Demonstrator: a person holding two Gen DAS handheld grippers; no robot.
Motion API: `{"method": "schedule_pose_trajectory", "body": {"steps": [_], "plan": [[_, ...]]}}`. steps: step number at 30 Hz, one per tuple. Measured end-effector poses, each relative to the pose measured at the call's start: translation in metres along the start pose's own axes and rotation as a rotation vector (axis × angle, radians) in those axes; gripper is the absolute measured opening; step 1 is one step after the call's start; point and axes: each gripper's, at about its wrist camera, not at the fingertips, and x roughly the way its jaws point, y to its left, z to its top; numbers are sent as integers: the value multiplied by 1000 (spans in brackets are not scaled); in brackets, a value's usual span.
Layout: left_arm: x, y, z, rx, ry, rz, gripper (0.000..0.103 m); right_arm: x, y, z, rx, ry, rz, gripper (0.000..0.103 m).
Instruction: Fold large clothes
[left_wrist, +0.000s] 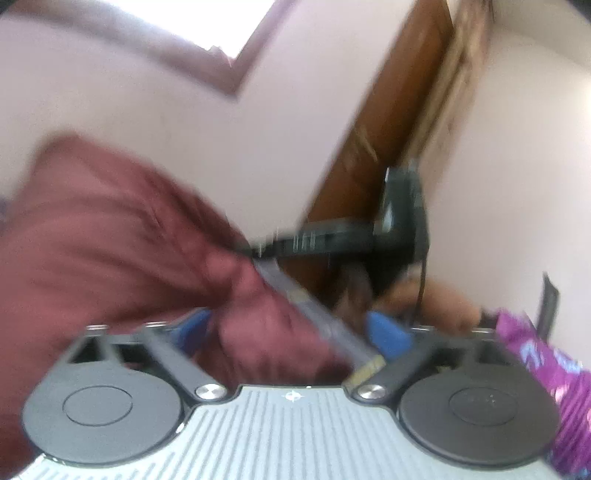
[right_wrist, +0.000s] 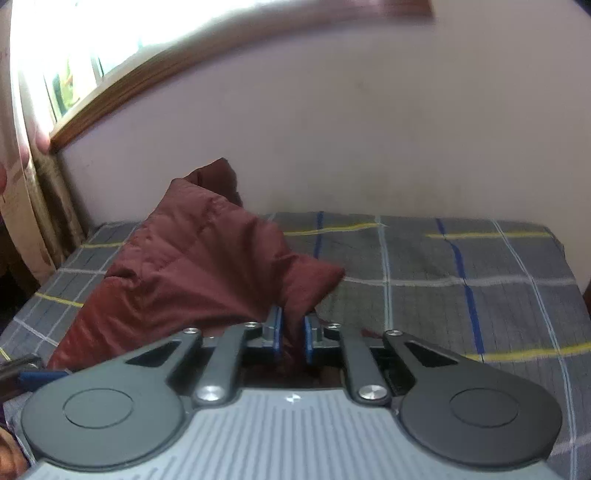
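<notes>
maroon garment (right_wrist: 192, 273) pinched in right gripper (right_wrist: 292, 334) over plaid bed (right_wrist: 461, 266); left gripper (left_wrist: 291, 332) spread wide.

Bedroom surroundings: bed cover, window, wall, door

In the right wrist view a grey plaid bedsheet (right_wrist: 443, 266), crossed by white, yellow and blue lines, fills the middle and right of the frame, running back to a pale wall (right_wrist: 369, 122). At the upper left a bright window (right_wrist: 85, 48) sits above a brown wooden sill (right_wrist: 155, 85), and a patterned curtain (right_wrist: 22, 206) hangs down the left edge. The left wrist view is blurred: a brown wooden door (left_wrist: 376, 147) slants through the upper middle, a window corner with dark frame (left_wrist: 236, 62) shows at the top, and purple patterned fabric (left_wrist: 554, 369) lies at the lower right.
</notes>
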Motion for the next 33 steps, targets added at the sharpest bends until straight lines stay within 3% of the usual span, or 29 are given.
{"method": "schedule_pose_trajectory", "body": {"steps": [1,3,6,8,9,10,12,17,19,21,23,24,25,28,31,33], "plan": [[10,0,-4,16,31,-6,63,-8,-5,-5,26,-8,-4,7],[22,-4,-15,90,24,11,64,-29,-16,-15,124,-55,30,7],[33,5,-18,41,12,-13,63,-54,-39,-31,334,-84,59,9],[34,6,-21,54,4,-14,63,-64,-48,-40,409,-52,112,14],[34,7,-22,55,3,-15,63,-66,-49,-43,427,-36,108,22],[31,9,-25,48,1,-20,63,-64,-48,-45,438,-8,113,35],[38,12,-24,40,-3,-23,65,-62,-39,-44,434,27,142,44],[29,8,-32,65,-2,-19,71,-54,-3,-19,298,-49,95,45],[30,8,-32,73,-3,-19,73,-39,3,-8,278,-32,119,59],[31,7,-33,91,-7,-14,76,-18,7,-3,283,20,121,64],[29,6,-34,106,-17,-6,79,2,9,-6,269,38,148,47],[27,7,-33,105,-21,-9,79,4,13,-7,237,27,160,27],[25,7,-31,97,-25,-21,79,0,20,-8,189,7,156,19],[23,7,-28,68,-20,-49,79,-26,40,-12,30,-66,102,11],[26,0,-29,42,-18,-107,82,-52,41,-24,-34,-92,53,9],[35,-7,-34,81,-4,-119,85,-64,41,-35,-58,-90,11,8]]}}
